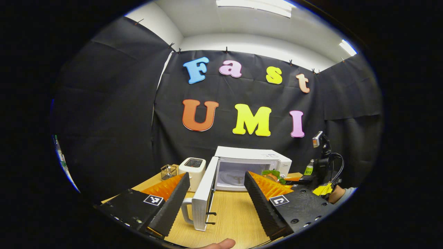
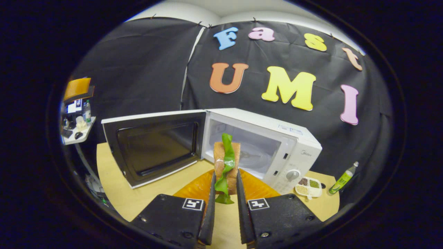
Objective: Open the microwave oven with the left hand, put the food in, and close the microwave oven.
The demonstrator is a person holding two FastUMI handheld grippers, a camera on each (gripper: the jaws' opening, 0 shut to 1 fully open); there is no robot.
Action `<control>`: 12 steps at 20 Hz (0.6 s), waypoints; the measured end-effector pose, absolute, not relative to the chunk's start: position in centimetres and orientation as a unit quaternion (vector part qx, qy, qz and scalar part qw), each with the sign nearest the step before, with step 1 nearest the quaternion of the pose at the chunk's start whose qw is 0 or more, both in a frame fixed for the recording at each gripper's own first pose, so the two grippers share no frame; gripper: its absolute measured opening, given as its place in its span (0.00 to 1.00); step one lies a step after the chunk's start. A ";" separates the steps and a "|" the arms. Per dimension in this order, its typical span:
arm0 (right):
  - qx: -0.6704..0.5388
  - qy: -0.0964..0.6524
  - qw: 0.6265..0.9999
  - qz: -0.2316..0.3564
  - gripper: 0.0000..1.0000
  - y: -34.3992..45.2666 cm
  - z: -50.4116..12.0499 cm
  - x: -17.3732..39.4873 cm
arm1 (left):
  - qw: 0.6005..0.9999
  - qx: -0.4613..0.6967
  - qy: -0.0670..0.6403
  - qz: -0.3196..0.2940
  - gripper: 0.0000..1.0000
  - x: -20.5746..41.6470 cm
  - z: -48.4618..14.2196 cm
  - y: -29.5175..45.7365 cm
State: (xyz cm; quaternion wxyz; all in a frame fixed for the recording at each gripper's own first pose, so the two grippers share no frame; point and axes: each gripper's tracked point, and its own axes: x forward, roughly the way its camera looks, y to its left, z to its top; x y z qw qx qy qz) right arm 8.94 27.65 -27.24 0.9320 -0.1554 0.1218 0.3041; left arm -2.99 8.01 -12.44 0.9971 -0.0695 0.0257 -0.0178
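Right gripper (image 2: 225,193) pinches a sandwich (image 2: 226,166) near the open microwave (image 2: 297,145); left gripper (image 1: 216,193) hangs wide open, empty.

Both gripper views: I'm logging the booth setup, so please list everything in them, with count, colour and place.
microwave oven: one, white, on table, door swung open
sandwich: one, brown bread with green lettuce, held before the oven cavity
toaster: one, white, left of oven
wire basket: one, metal, beside toaster
snack tray: one, white, right of oven
bottle: one, green, table's right edge
table: one, light wood
left tool: one, open, near door handle
right tool: one, shut on sandwich
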 end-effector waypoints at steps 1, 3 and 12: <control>-0.144 0.109 0.937 0.299 0.33 28.7 -27.4 9.7 | 0.997 -0.065 0.026 -0.017 0.95 -2.9 -12.6 8.2; -0.125 0.083 0.947 0.286 0.33 30.5 -27.8 11.3 | 0.998 -0.051 0.027 -0.010 0.95 -2.6 -12.6 9.1; 0.012 0.064 0.982 0.175 0.33 38.4 -32.7 18.4 | 0.997 -0.062 0.030 -0.018 0.95 -1.6 -12.6 10.6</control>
